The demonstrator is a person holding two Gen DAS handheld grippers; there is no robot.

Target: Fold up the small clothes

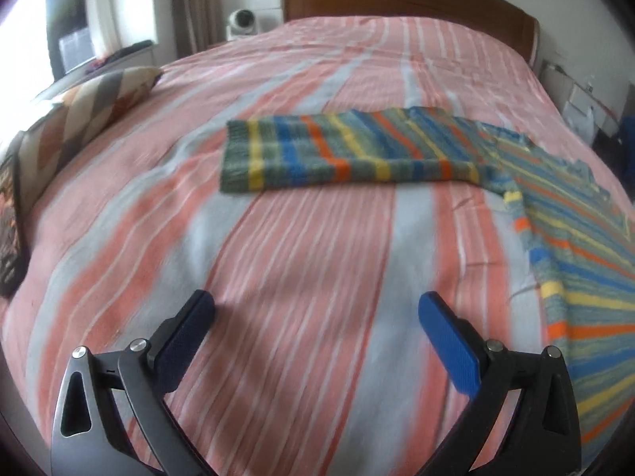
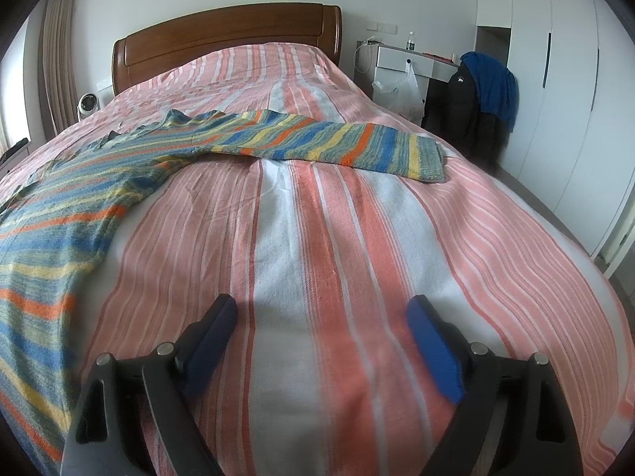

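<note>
A striped knit sweater in blue, yellow, orange and grey lies flat on the bed. In the left wrist view its left sleeve point(image 1: 341, 154) stretches across the middle and its body point(image 1: 587, 261) runs down the right edge. In the right wrist view the other sleeve point(image 2: 341, 146) reaches right and the body point(image 2: 59, 238) fills the left side. My left gripper point(image 1: 317, 309) hovers open over bare bedspread, below the sleeve and left of the body. My right gripper point(image 2: 321, 309) is open too, over bare bedspread right of the body, nothing between its fingers.
The bed has a pink and white striped bedspread point(image 2: 357, 238) and a wooden headboard point(image 2: 222, 31). Patterned cushions point(image 1: 91, 107) lie at its left edge. A small white fan point(image 1: 240, 22) stands by the headboard. A white desk point(image 2: 405, 59), a plastic bag and a chair with dark clothes point(image 2: 480, 91) stand on the right.
</note>
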